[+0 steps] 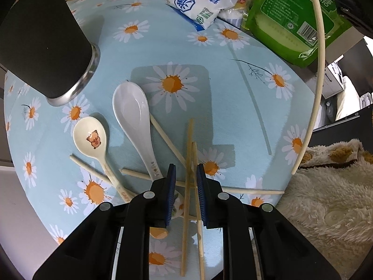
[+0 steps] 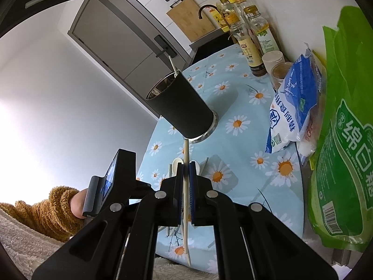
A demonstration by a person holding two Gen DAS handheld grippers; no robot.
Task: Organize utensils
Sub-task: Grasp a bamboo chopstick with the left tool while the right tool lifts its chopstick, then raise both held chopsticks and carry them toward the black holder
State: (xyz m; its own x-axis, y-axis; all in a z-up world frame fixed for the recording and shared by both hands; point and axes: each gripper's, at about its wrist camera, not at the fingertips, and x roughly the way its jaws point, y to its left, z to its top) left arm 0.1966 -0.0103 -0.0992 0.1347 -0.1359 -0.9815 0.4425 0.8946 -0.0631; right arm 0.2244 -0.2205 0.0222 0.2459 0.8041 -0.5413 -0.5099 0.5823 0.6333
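From the left wrist view, the left hand-held gripper (image 1: 186,186) points almost straight down at the tabletop (image 1: 233,116), jaws narrowed around two wooden chopsticks (image 1: 190,182) that run lengthwise between the blue pads (image 1: 202,186); whether the pads truly pinch them I cannot tell. Their long axes lie along the gripper's own line, tips pointing ahead. Just to its left lie a white spoon (image 1: 135,114) and a cream bear spoon (image 1: 92,137), bowls pointing away, with pale chopsticks (image 1: 165,137) crossing beneath; the black utensil cup (image 1: 46,39) stands far ahead-left. To do this well, I judge, clamp both sticks together near mid-length before lifting. From the right wrist view, the right hand-held gripper (image 2: 185,182) is clamped tight on one pale chopstick (image 2: 185,163), its long axis along the fingers, tip aimed ahead toward the cup (image 2: 184,109), which already holds one utensil.
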